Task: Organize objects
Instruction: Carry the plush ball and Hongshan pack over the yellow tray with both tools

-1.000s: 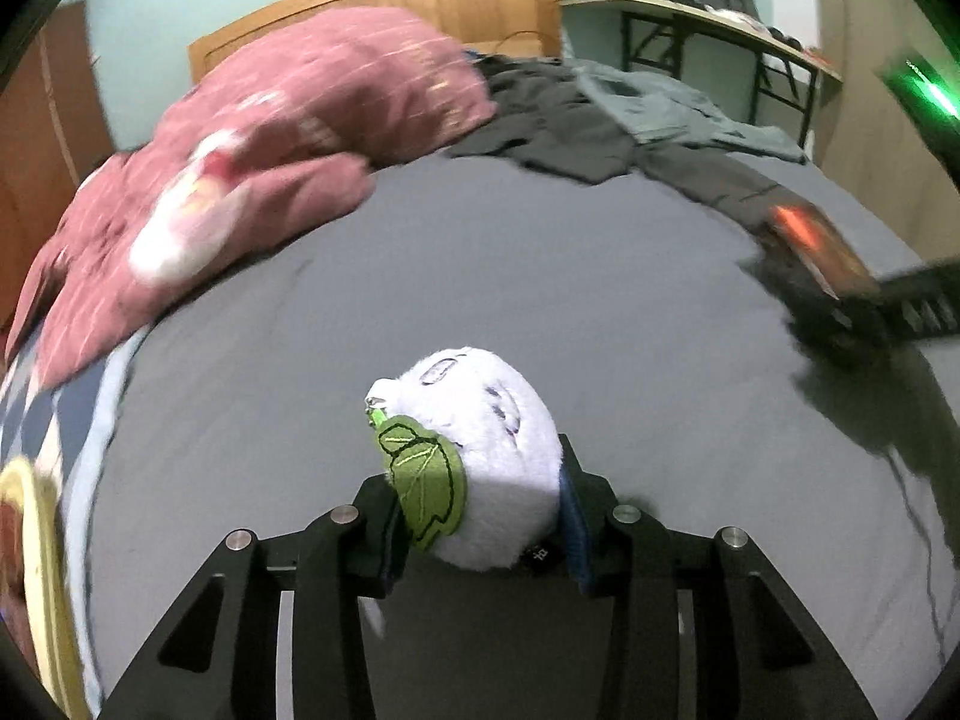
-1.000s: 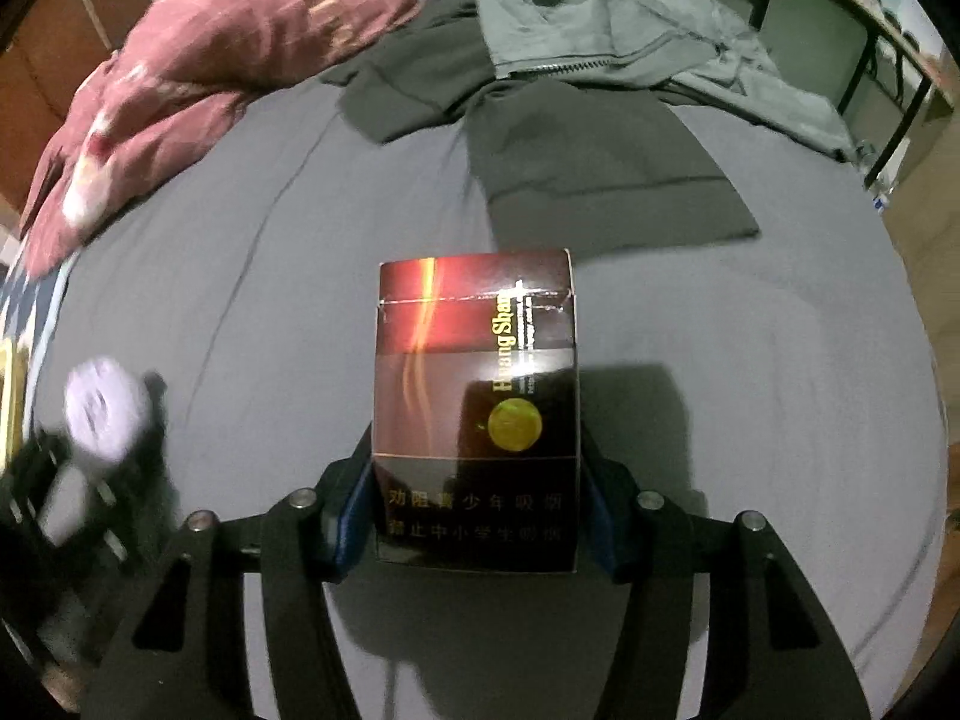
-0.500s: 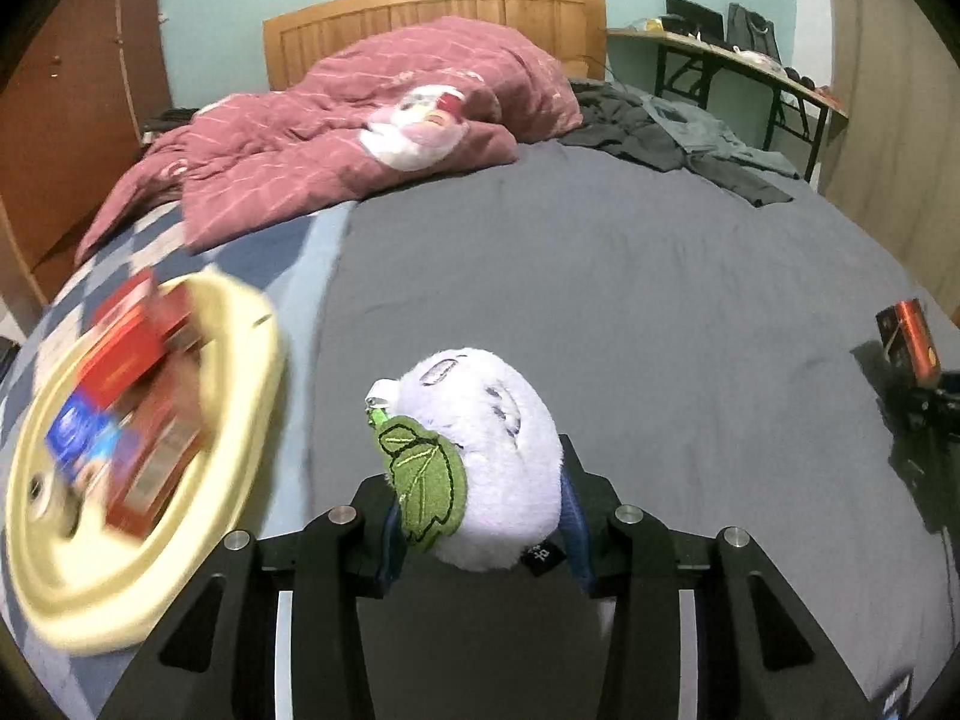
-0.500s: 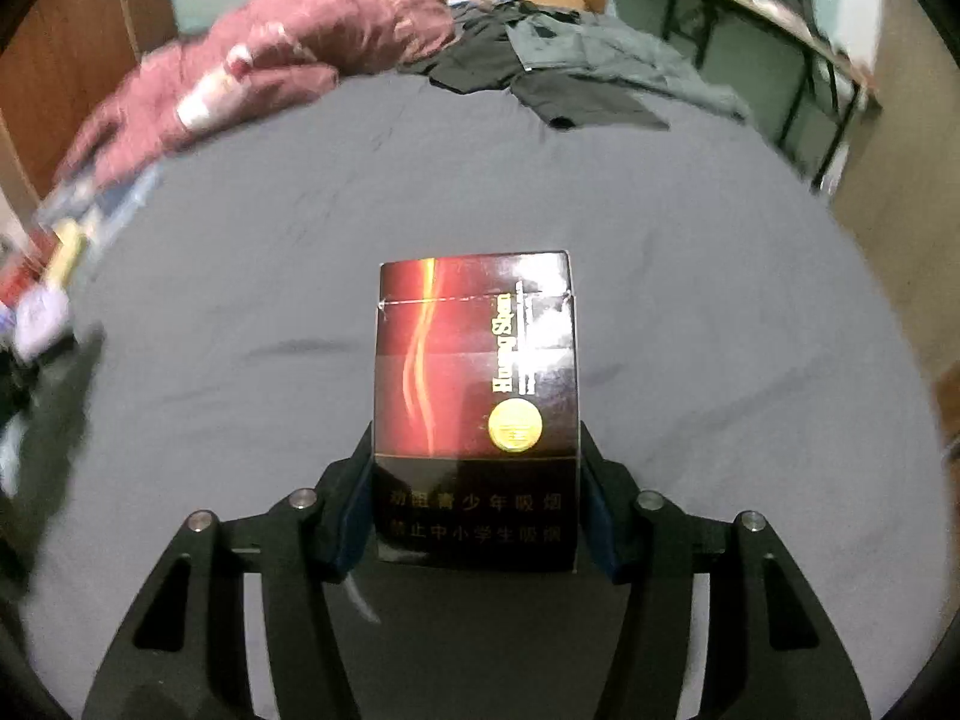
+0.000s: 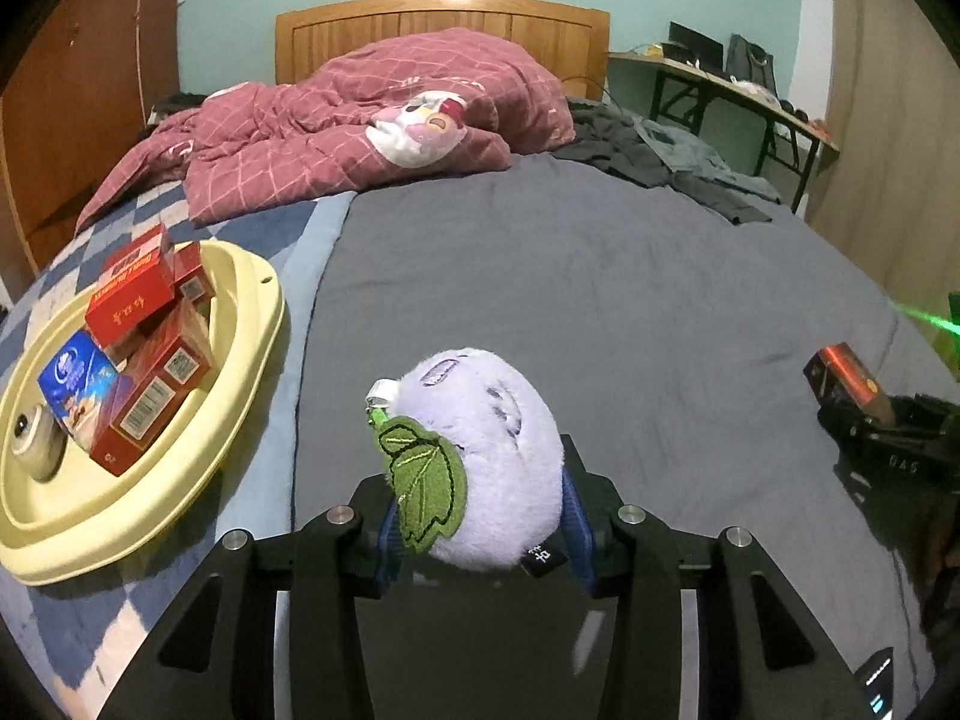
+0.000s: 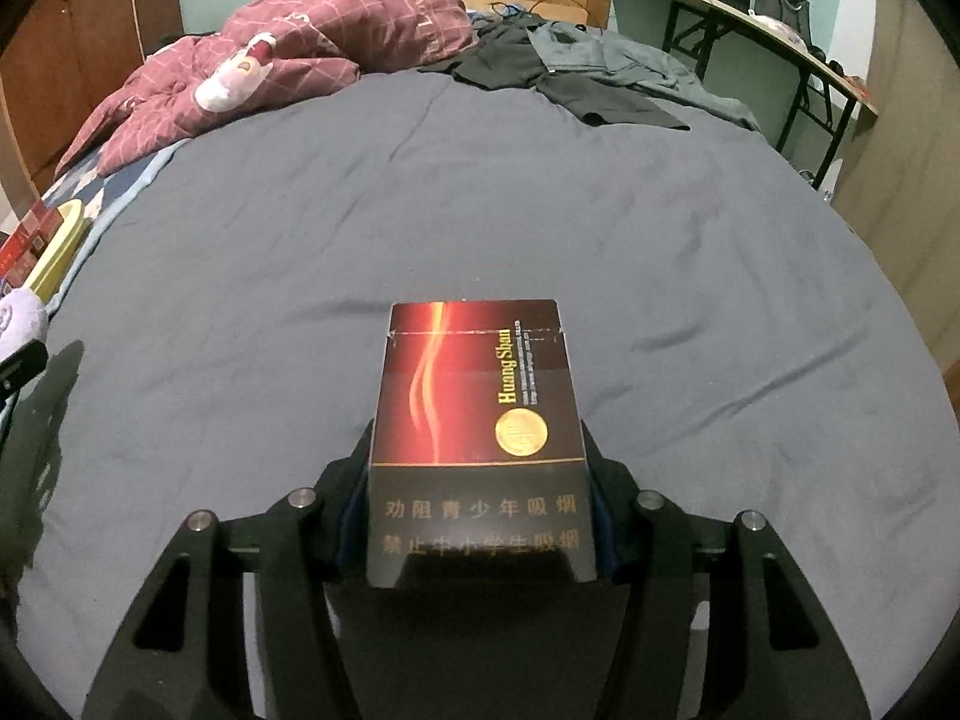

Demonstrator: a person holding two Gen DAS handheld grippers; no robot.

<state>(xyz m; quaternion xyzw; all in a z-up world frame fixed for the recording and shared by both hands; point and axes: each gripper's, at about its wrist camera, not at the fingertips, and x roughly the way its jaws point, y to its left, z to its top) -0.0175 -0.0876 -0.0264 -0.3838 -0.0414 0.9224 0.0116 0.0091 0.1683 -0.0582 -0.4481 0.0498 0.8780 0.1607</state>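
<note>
My left gripper (image 5: 477, 525) is shut on a lilac plush toy (image 5: 480, 450) with a green leaf tag, held above the grey bed cover. My right gripper (image 6: 477, 531) is shut on a dark red and black cigarette box (image 6: 477, 438), also above the cover. In the left wrist view that box (image 5: 843, 375) and the right gripper (image 5: 888, 438) sit at the far right. A cream round tray (image 5: 240, 372) at the left holds red boxes (image 5: 129, 294), a blue packet (image 5: 75, 384) and a small round object (image 5: 33, 441). The plush (image 6: 21, 318) and the tray rim (image 6: 57, 252) show at the right wrist view's left edge.
A pink checked quilt (image 5: 372, 120) and dark clothes (image 5: 660, 150) are heaped at the head of the bed by the wooden headboard (image 5: 444, 24). A desk (image 5: 720, 84) stands at the back right. A wooden wardrobe (image 5: 78, 90) is on the left.
Both views have swung and pulled back. The tray with boxes has come into the left view, first blurred, now sharp. Both grippers keep hold of their objects.
</note>
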